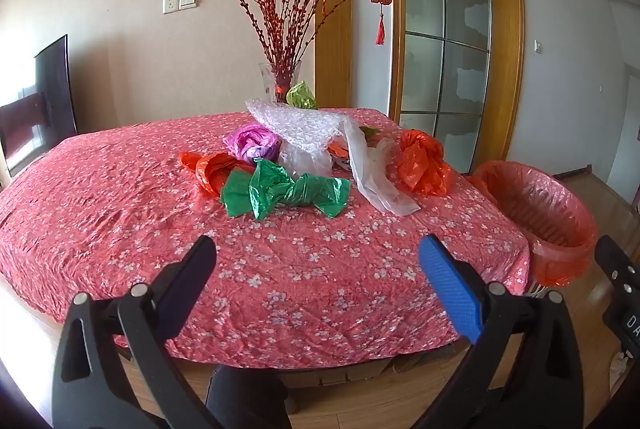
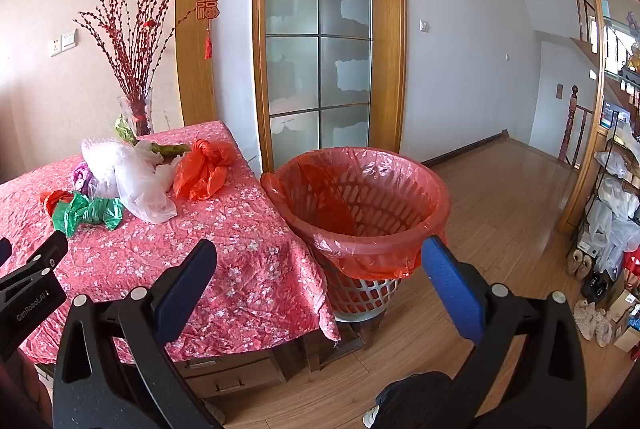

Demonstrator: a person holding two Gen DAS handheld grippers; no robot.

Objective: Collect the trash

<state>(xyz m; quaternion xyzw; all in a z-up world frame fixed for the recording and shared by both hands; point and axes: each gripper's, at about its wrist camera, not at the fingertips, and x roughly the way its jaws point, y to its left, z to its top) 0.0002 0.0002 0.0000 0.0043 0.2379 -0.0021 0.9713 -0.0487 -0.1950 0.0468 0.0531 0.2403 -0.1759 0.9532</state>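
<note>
Crumpled plastic bags lie heaped mid-bench: a green bag [image 1: 286,191] nearest, orange bags [image 1: 424,163] and bubble wrap [image 1: 304,127] behind. Both the left gripper [image 1: 318,269] and right gripper [image 2: 320,269] hover short of them, jaws wide apart and empty. The lined bin [image 2: 360,197] waits beside the bench. The bags look light, limp and slippery; best pinched at a knotted bunch.

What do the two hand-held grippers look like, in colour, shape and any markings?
Each hand-held gripper, left and right, has two black plastic scissor-like arms with round silver rivets. The flat, finely textured finger pads are blue; the opposite one is shadowed and looks dark. The right wrist view shows the left tool's black body with white lettering "GenRobot.AI".
</note>
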